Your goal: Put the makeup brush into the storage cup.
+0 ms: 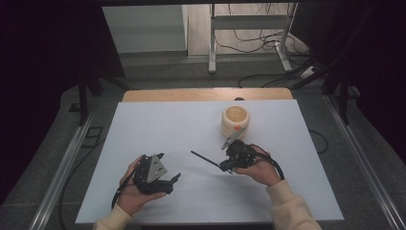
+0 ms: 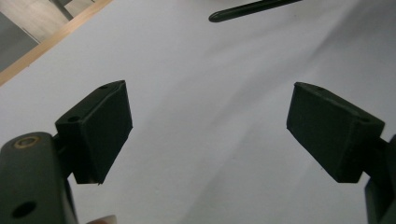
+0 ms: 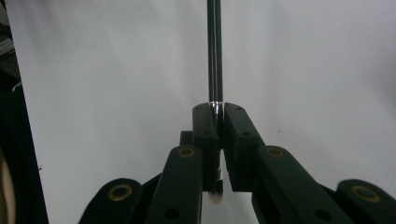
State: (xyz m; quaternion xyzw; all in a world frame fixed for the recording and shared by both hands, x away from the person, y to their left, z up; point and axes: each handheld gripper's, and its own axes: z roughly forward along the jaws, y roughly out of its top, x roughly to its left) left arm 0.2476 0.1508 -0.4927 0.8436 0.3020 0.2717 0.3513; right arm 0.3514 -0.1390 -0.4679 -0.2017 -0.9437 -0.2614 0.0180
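Rod (image 3: 215,51) runs off top edge; its held end hidden between my right gripper's (image 3: 218,109) pads

So the pot (image 1: 236,121) sits toward the far side of the table (image 1: 158,124), right of centre. Just in front of it is the right gripper (image 1: 221,166) with a thin rod (image 1: 204,159) clamped in it, sticking out leftward. The left gripper (image 1: 170,168) is well off to the left, nearer the front edge.

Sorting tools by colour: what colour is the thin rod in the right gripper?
Black and glossy rod, clearest in the right gripper view.
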